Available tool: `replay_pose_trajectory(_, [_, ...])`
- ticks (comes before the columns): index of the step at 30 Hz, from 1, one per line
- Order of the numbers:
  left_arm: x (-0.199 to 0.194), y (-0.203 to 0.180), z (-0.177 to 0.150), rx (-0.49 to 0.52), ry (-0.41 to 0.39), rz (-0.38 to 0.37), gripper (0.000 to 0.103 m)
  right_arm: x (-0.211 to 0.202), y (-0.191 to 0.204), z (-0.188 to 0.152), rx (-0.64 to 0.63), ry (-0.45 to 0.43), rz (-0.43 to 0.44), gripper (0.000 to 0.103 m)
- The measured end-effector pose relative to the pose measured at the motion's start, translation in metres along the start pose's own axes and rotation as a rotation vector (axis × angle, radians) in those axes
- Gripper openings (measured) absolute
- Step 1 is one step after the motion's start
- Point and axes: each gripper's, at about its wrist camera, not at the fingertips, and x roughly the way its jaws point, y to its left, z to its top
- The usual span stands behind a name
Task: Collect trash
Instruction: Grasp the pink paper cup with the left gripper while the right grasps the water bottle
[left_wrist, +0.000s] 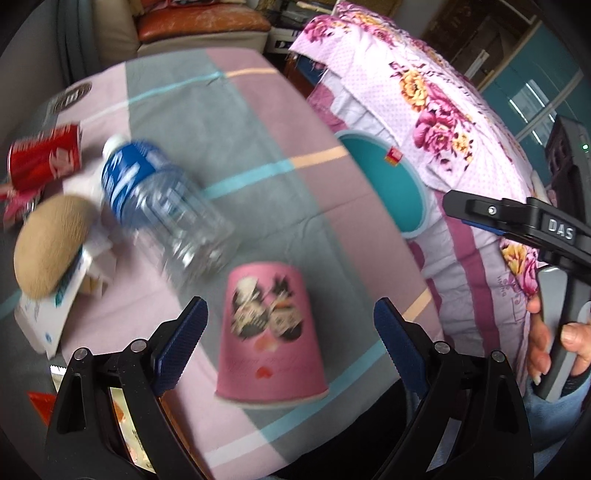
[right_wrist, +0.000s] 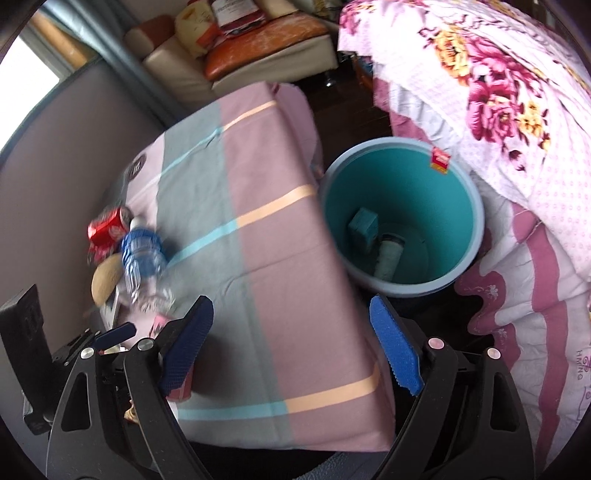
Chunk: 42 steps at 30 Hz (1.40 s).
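Observation:
A pink paper cup (left_wrist: 271, 334) stands upside down on the checked tablecloth (left_wrist: 229, 122), between the open fingers of my left gripper (left_wrist: 291, 345), which do not touch it. Behind it lie a clear plastic bottle with a blue label (left_wrist: 162, 201), a red soda can (left_wrist: 46, 157), a round tan object (left_wrist: 51, 245) and a white carton (left_wrist: 48, 314). My right gripper (right_wrist: 291, 345) is open and empty over the table's near right corner. The teal bin (right_wrist: 400, 218) stands on the floor right of the table and holds a teal box (right_wrist: 364, 227) and a pale tube (right_wrist: 388, 258).
A floral quilt (right_wrist: 509, 122) is heaped on the right, against the bin. A sofa with an orange cushion (right_wrist: 258, 40) stands at the back. The bottle (right_wrist: 144, 262) and can (right_wrist: 109, 230) also show in the right wrist view. A hand holds the right gripper's handle (left_wrist: 554, 343).

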Motion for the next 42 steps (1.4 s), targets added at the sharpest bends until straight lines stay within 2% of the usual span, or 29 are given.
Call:
replay_pose_trajectory(9, [0.018,0.014,-0.016,-0.021,0.045,-0.016,0.092,0.015,0.023,-0.012,-0.04,0.054,-0.008,0.083])
replay_pose_trajectory(17, [0.037,0.016,-0.022,-0.026,0.078,-0.021,0.091,0.023,0.024,-0.012,-0.036,0.076,-0.009,0.083])
replay_pose_trajectory(18, [0.037,0.015,-0.023,-0.021,0.072,-0.022,0.089,0.023,0.024,-0.012,-0.036,0.078,-0.008,0.083])
replay_pose_trajectory(19, [0.035,0.013,-0.024,-0.009,0.055,-0.018,0.072,0.025,0.025,-0.012,-0.036,0.082,-0.006,0.083])
replay_pose_trajectory(20, [0.033,0.012,-0.024,-0.005,0.053,-0.022,0.064,0.026,0.025,-0.012,-0.036,0.085,-0.006,0.083])
replay_pose_trajectory(25, [0.011,0.01,-0.024,0.003,0.002,-0.046,0.063,0.03,0.032,-0.01,-0.053,0.094,-0.007,0.083])
replay_pose_trajectory(31, [-0.039,0.027,-0.024,-0.023,-0.098,-0.05,0.063,0.037,0.048,-0.002,-0.082,0.119,0.02,0.083])
replay_pose_trajectory(37, [-0.078,0.088,-0.015,-0.166,-0.202,0.02,0.063,0.057,0.087,0.011,-0.169,0.162,0.05,0.083])
replay_pose_trajectory(42, [-0.101,0.136,-0.008,-0.257,-0.264,0.065,0.063,0.078,0.125,0.022,-0.243,0.206,0.116,0.083])
